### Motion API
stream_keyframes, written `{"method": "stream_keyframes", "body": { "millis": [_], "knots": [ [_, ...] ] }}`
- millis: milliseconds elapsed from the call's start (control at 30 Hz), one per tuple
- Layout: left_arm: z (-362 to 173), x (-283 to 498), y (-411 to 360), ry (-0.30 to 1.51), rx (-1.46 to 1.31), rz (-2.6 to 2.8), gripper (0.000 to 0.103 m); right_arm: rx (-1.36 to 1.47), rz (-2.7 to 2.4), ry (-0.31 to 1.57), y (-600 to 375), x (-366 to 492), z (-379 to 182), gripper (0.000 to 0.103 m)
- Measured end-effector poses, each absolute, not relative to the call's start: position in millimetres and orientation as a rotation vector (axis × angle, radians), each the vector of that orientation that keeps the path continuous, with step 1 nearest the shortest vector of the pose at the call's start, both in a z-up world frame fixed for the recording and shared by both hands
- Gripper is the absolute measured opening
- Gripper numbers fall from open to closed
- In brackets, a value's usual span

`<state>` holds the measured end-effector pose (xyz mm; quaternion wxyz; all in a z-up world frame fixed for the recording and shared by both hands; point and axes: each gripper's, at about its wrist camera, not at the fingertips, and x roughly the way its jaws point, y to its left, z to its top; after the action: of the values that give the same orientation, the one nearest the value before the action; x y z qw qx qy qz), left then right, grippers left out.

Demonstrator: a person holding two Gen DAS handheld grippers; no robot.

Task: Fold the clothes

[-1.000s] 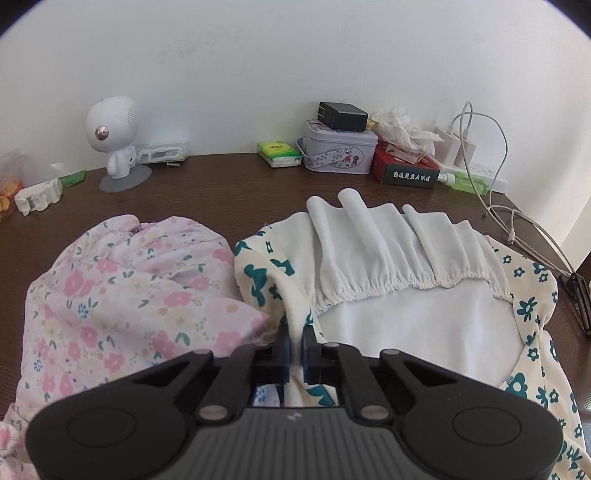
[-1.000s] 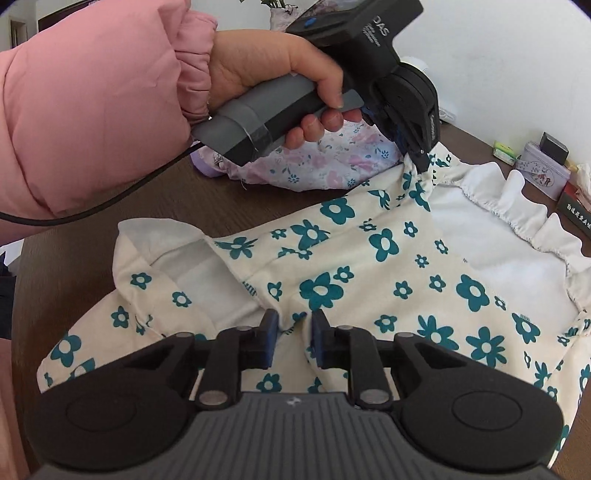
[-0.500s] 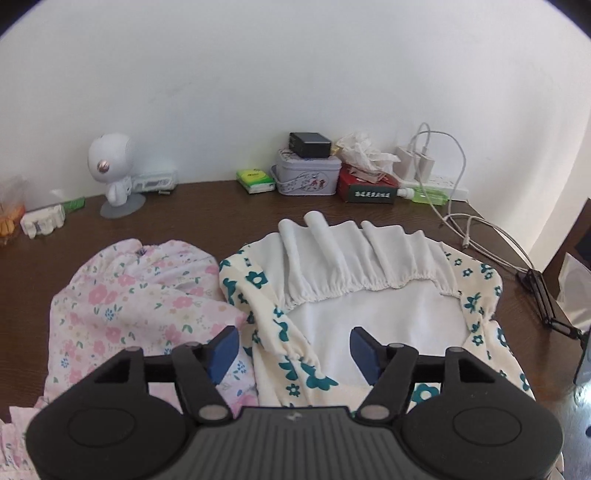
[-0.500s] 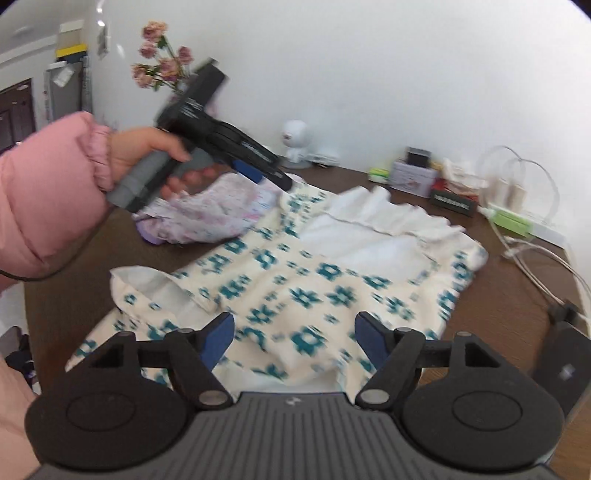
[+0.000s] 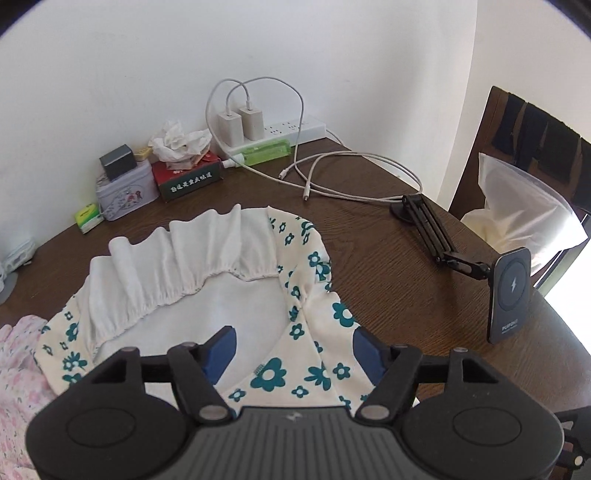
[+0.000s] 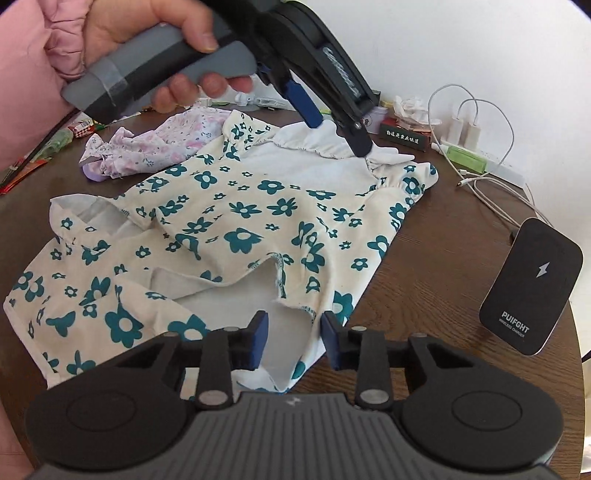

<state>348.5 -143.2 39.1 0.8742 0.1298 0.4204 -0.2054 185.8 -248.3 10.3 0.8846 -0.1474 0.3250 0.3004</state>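
Observation:
A cream garment with teal flowers (image 6: 243, 210) lies spread on the dark wooden table (image 5: 388, 266), its white elastic waistband (image 5: 177, 258) at the far side. My left gripper (image 5: 293, 345) hovers open over the garment's right side near the waistband, with nothing pinched; in the right wrist view the left gripper (image 6: 332, 125) hangs above the waistband in a person's hand (image 6: 155, 33). My right gripper (image 6: 294, 334) is at the near hem, its jaws closing. A fold of the hem lies between them, and the pads (image 6: 258, 338) stand apart from it.
A pink floral garment (image 6: 177, 136) lies bunched at the left. A wireless charger (image 6: 532, 284) on a black arm stands at the right edge. A power strip (image 5: 273, 133), cables, a tin (image 5: 125, 192) and a red box line the wall. A plastic bag (image 5: 517, 206) sits on a chair.
Both grippers let go of the flowered garment and opened. The left one swung right along the waistband. The right one moved to the near hem and its jaws have narrowed again.

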Motion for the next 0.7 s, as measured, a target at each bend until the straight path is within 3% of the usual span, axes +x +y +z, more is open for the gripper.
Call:
{"method": "stream_keyframes", "body": {
  "millis": [267, 500, 600, 633, 700],
  "knots": [
    [8, 400, -156, 0.952, 0.152, -0.417, 0.069, -0.589, 0.693, 0.599, -221, 184, 8, 0.032],
    [-7, 427, -168, 0.972, 0.126, -0.418, 0.064, -0.663, 0.756, 0.641, -216, 197, 4, 0.011],
    [-12, 434, -170, 0.977, 0.107, -0.426, 0.048, -0.670, 0.775, 0.648, -215, 198, 4, 0.006],
    [-14, 436, -170, 0.979, 0.100, -0.435, 0.036, -0.667, 0.778, 0.649, -216, 199, 5, 0.005],
    [-15, 437, -170, 0.972, 0.083, -0.440, 0.021, -0.650, 0.785, 0.653, -218, 201, 6, 0.005]
  ]
}}
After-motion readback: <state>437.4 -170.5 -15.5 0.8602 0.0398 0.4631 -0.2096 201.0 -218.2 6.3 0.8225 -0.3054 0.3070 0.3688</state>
